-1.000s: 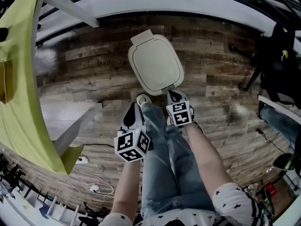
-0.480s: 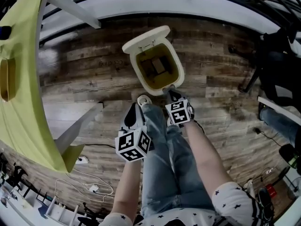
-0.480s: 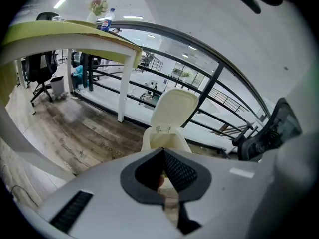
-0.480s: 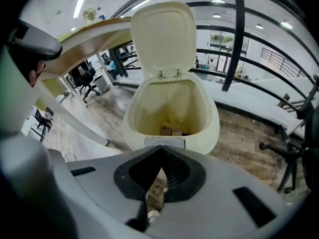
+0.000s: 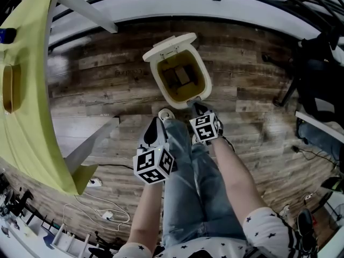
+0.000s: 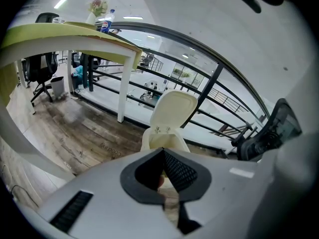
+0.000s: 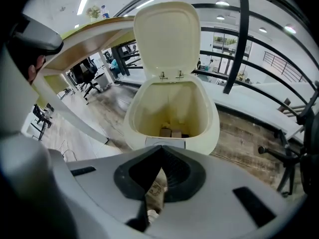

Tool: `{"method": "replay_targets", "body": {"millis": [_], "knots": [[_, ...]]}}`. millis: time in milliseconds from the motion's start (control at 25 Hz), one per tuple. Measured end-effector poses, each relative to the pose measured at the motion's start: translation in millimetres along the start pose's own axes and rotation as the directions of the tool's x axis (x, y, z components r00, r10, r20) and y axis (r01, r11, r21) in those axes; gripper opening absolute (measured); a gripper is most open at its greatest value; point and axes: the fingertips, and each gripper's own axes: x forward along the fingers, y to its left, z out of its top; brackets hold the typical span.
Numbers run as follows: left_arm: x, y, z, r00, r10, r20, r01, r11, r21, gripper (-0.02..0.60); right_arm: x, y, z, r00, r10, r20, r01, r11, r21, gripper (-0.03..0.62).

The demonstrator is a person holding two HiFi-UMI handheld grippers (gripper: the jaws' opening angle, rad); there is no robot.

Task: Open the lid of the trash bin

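**Bin lid up, both grippers closed and empty**

Head view: The trash bin (image 5: 206,82) stands on the wood-plank floor (image 5: 97,85) just ahead of the person's legs (image 5: 185,187). Its lid (image 5: 169,43) is tipped up at the far side, so the inside is exposed. Brownish pieces (image 5: 180,75) lie at the bottom, but what they are cannot be made out. The left gripper (image 5: 152,127) sits low beside the legs, near a white shoe (image 5: 165,113). The right gripper (image 5: 198,109) points at the bin's near edge and covers its base there. Neither gripper touches the lid. A yellow-green table (image 5: 27,117) is cut off at the left edge.

Left gripper view: The jaws are pressed tip to tip with nothing between them. The bin shows beyond them with its lid upright, and its lower half is hidden behind the gripper's body.

Right gripper view: The jaws are likewise closed on nothing. The bin fills the view close ahead, mouth open and lid upright. Its lower front is cut off by the gripper's body. A scrap of printed surface shows under the tips, too little of it to identify.
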Motion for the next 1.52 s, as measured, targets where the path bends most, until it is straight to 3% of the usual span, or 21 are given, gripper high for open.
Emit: {"method": "replay_targets", "body": {"millis": [320, 760, 1520], "knots": [[-4.5, -3.9, 1.5, 1.0, -0.002, 0.002, 0.002, 1.0, 0.009, 0.012, -7.6, -1.4, 4.5, 1.0, -0.003, 0.013, 0.002, 0.998, 0.055, -0.006], [-17.7, -18.8, 4.6, 0.999, -0.01, 0.031, 0.01, 1.0, 0.008, 0.012, -46.1, 6.9, 30.9, 0.99, 0.009, 0.14, -0.019, 0.997, 0.07, -0.006], [-81.4, -57.9, 5.3, 0.999, -0.017, 0.052, 0.017, 1.0, 0.004, 0.012, -169.6, 27.8, 58.6, 0.953, 0.063, 0.296, -0.078, 0.996, 0.039, -0.006]]}}
